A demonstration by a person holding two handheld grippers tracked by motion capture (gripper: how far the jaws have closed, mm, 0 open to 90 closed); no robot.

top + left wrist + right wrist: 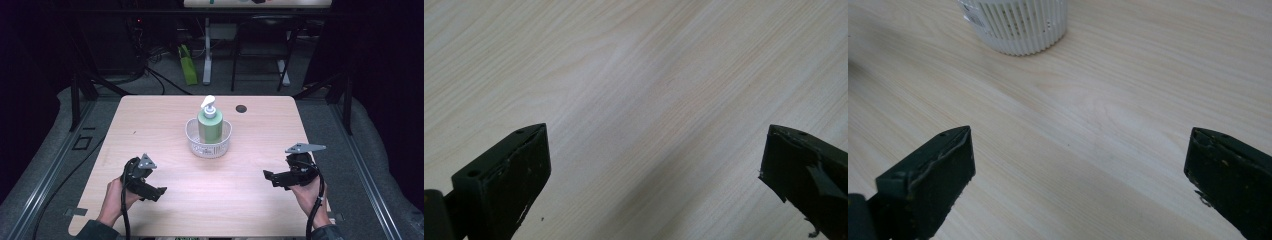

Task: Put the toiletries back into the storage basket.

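Pale wooden table (165, 120), green pump bottle (210, 127) upright inside white slatted basket (195, 145) mid-frame, left gripper (159, 191) and right gripper (269, 176) low, both spread wide, empty, likely awaiting approach.

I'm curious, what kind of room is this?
Probably a lab or workshop: a bare wooden table ringed by black stands, with loose cables on the floor behind.

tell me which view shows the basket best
The high view: the whole white basket shows mid-table, a green pump bottle standing in it. The right gripper view catches its ribbed wall. The left gripper view faces bare table.
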